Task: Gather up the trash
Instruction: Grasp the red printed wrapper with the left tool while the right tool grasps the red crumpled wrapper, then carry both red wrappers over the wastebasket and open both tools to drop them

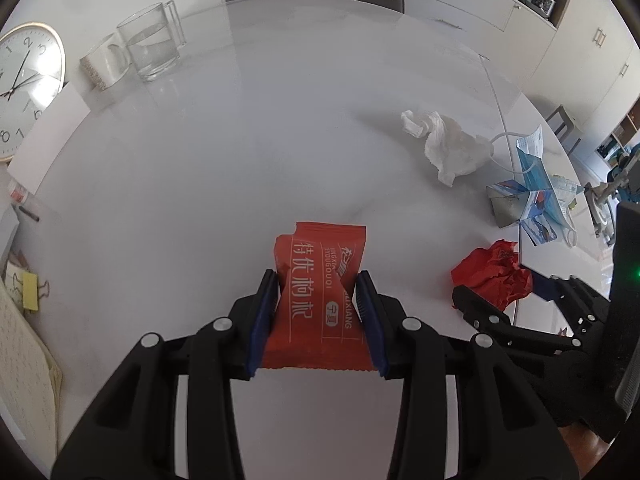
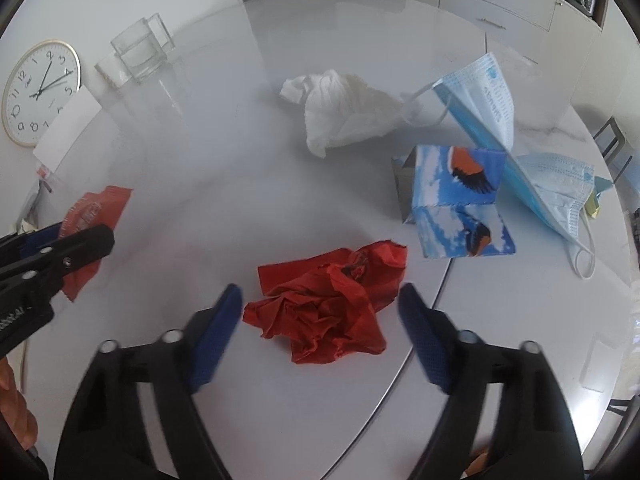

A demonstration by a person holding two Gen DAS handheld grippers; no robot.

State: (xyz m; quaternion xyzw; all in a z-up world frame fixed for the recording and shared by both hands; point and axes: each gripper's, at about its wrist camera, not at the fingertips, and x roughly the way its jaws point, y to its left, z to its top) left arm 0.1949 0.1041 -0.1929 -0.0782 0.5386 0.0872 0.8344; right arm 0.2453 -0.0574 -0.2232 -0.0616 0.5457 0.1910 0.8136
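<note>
1. The left gripper (image 1: 318,280) is seen clamped on a red snack wrapper (image 1: 320,292); its blue fingers (image 1: 264,312) are pressed against the wrapper's two side edges, and the wrapper is bowed between them, its top standing beyond the fingertips and its serrated bottom edge lying back between the finger bases.
2. The right gripper (image 2: 320,292) is held over the white worktop (image 2: 224,168) with its fingers (image 2: 218,332) spread; a crumpled red paper (image 2: 326,312) is framed between them, and no pad is seen touching it; the paper lies on the worktop, just ahead of and between the fingertips.
3. Beyond the right fingertips a crumpled white tissue (image 2: 340,116) is seen on the worktop; ahead and to their right a folded blue carton printed with birds (image 2: 456,204) stands, with a pale blue face mask (image 2: 520,152) draped against its far side.
4. In the right wrist view the left gripper and its wrapper are seen well off to the left of the right fingers.
5. Far ahead and to the left of both pairs of fingers a clear glass mug (image 1: 154,46) and a wall clock (image 1: 24,88) are seen at the worktop's edge.
</note>
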